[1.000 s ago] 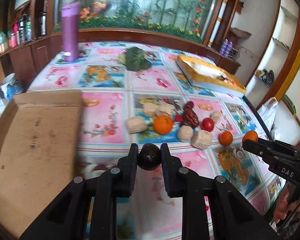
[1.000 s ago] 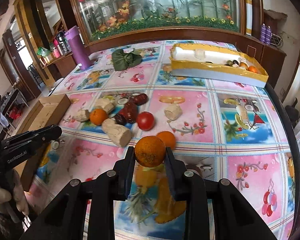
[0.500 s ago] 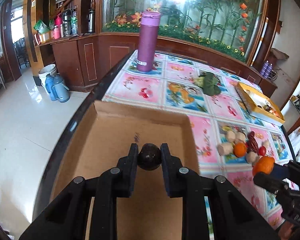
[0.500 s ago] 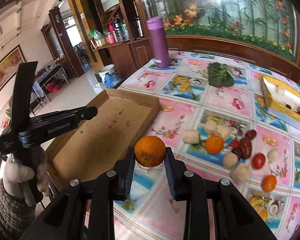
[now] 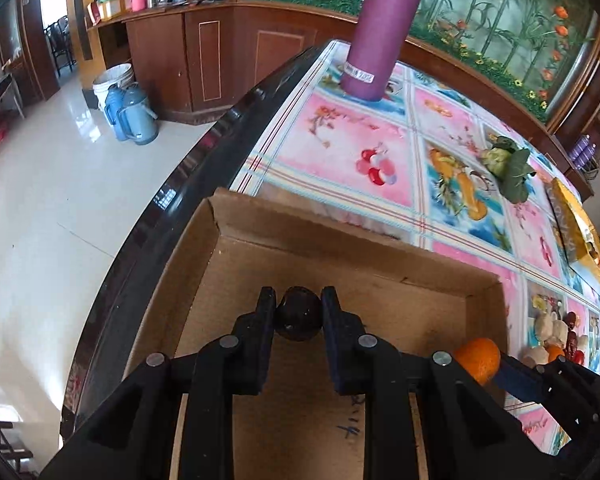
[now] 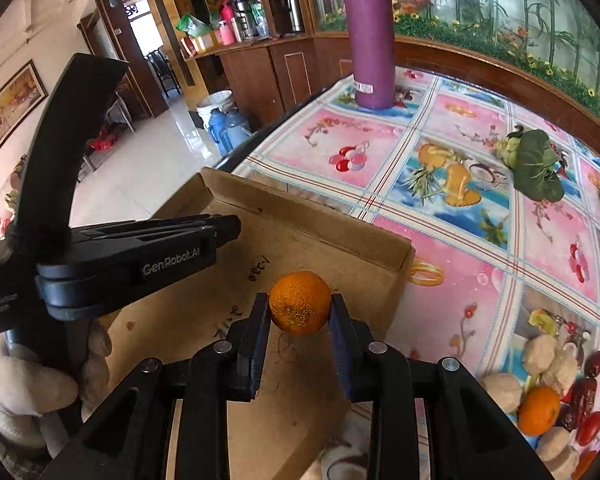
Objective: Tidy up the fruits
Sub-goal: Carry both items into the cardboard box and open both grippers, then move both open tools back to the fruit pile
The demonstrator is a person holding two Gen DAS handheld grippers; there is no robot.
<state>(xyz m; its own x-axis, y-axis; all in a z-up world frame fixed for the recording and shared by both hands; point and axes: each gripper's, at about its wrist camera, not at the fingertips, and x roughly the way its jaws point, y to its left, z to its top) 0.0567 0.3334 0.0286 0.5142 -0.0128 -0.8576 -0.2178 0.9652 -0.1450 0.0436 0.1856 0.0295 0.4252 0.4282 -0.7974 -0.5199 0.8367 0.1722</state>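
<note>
A dark fruit point(image 5: 299, 313) is gripped by the left gripper point(image 5: 299, 312) above a cardboard box point(image 5: 228, 216); an orange point(image 6: 300, 303) is gripped by the right gripper point(image 6: 300, 310) over the same box.

Left gripper point(image 5: 299, 314) is pointing steeply down over the cardboard box point(image 5: 340, 264) at the tabletop's left edge, jaws clamping a dark round fruit point(image 5: 299, 315) between the pads. Right gripper point(image 6: 300, 310) is tilting down likewise just beside it, over the same box nearer its right wall, jaws pinching an orange point(image 6: 300, 303) at the fingertips. In the right wrist view the left gripper is showing side-on, its fingers running level toward the right, with a gloved hand point(image 6: 28, 384) wrapping the handle below. In the left wrist view the right gripper's fingers are coming in from the lower right corner, orange at their tip.
</note>
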